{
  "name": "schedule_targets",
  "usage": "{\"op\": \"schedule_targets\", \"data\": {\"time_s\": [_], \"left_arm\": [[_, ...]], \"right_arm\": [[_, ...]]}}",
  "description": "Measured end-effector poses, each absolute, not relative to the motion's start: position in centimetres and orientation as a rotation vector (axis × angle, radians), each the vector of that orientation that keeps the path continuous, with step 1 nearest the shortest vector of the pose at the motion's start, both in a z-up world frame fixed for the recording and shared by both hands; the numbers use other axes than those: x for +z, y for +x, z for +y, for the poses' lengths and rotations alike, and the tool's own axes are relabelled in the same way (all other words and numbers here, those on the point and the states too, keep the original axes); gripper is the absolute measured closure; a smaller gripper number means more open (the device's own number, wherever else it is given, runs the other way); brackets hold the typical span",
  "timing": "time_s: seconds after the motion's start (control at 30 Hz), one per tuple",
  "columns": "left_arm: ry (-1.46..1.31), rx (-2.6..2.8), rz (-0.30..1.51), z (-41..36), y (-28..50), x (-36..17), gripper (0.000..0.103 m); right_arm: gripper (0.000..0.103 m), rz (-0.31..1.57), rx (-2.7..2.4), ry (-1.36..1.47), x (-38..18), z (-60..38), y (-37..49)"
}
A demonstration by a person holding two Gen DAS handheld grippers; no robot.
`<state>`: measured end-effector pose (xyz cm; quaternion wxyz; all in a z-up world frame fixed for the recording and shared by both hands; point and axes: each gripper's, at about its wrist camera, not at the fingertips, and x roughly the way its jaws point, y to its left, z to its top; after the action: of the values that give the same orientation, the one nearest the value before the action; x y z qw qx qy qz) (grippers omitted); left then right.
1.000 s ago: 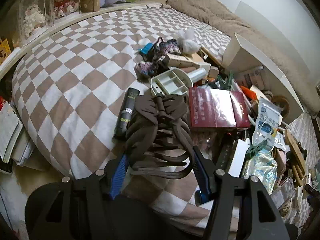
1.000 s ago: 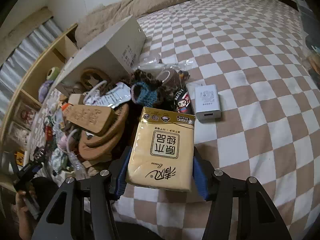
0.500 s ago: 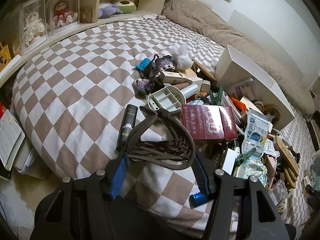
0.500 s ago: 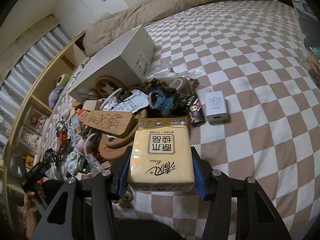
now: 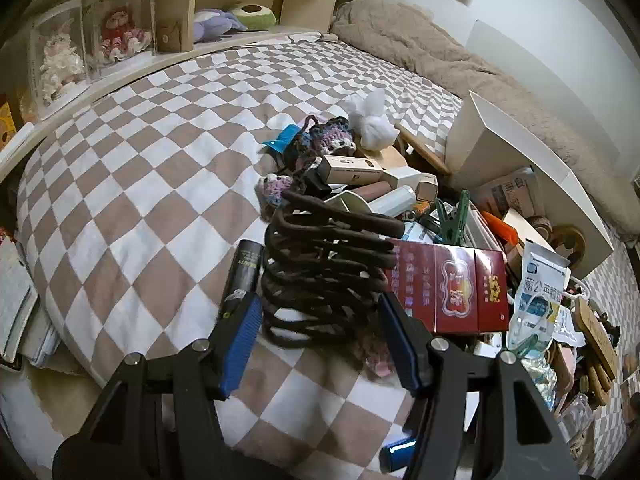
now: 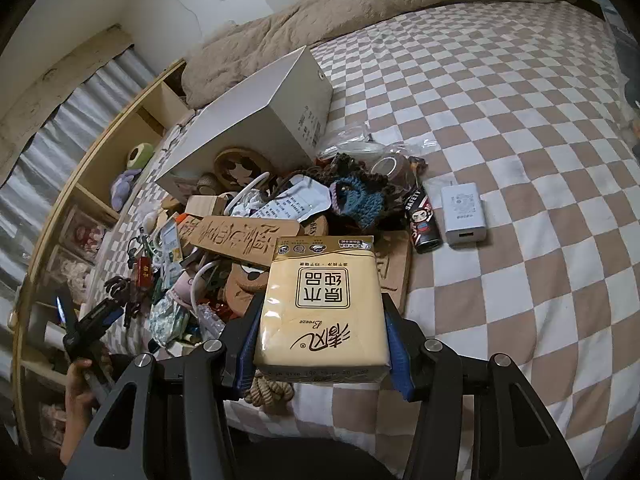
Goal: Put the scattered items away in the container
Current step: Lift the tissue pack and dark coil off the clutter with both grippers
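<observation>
In the left wrist view, the left gripper (image 5: 320, 320) is grasping a brown claw hair clip (image 5: 326, 268) between its 2 blue fingers (image 5: 240, 332), above the checkered bed (image 5: 160, 160); the white box (image 5: 520, 160) is lying on its side beyond the clutter. In the right wrist view, the right gripper (image 6: 322, 340) is clenching a yellow tissue pack (image 6: 322, 304) near the clutter's edge.

Left gripper (image 5: 320, 330): black angular frame, two fingers (image 5: 240, 340) faced with ribbed blue pads, round silver screw heads at the finger bases and on the outer arms. Right gripper (image 6: 322, 346): same build, black frame, blue pads, four silver screws. Hand (image 6: 80, 384), seen far left in the right wrist view: wrapped round a black handle; sleeve not discernible.
</observation>
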<state>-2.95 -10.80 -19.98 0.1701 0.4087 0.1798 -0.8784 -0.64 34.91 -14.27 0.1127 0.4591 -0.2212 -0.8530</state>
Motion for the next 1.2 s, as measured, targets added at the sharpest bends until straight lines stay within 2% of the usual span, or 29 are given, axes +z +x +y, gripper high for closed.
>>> {"op": "schedule_targets", "data": {"time_s": [0.1,0.17,0.37,0.4,0.43,0.77,1.2], "left_arm": [[1.148,-2.492,0.481,-10.9,-3.3,-20.0,0.029],[1.141,-2.489,0.472,-11.0,-3.6,-20.1,0.028],[1.136,-2.489,0.473,-11.5,-4.2,-20.2,0.028],[1.141,-2.498,0.486,-11.6,-4.3,-20.2,0.036],[1.145,-2.505,0.49,-11.6,-4.3,-20.2,0.038],[1.118,-2.554,0.488,-11.0,-3.3,-19.6,0.038],[1.015,-2.68,0.441,-9.0,-1.9,-16.3,0.038]], "right_arm": [[0.049,-0.653,-2.496,1.347,-14.4,34.7,-0.7],[0.049,-0.657,-2.49,1.348,-14.5,34.5,-0.8],[0.049,-0.668,-2.48,1.347,-14.8,33.9,-0.9],[0.049,-0.668,-2.481,1.344,-14.8,33.9,-0.9],[0.049,-0.668,-2.481,1.34,-14.7,33.8,-1.0],[0.049,-0.7,-2.489,1.25,-13.8,32.7,-1.1],[0.049,-0.736,-2.439,1.17,-13.1,29.0,-2.3]]}}
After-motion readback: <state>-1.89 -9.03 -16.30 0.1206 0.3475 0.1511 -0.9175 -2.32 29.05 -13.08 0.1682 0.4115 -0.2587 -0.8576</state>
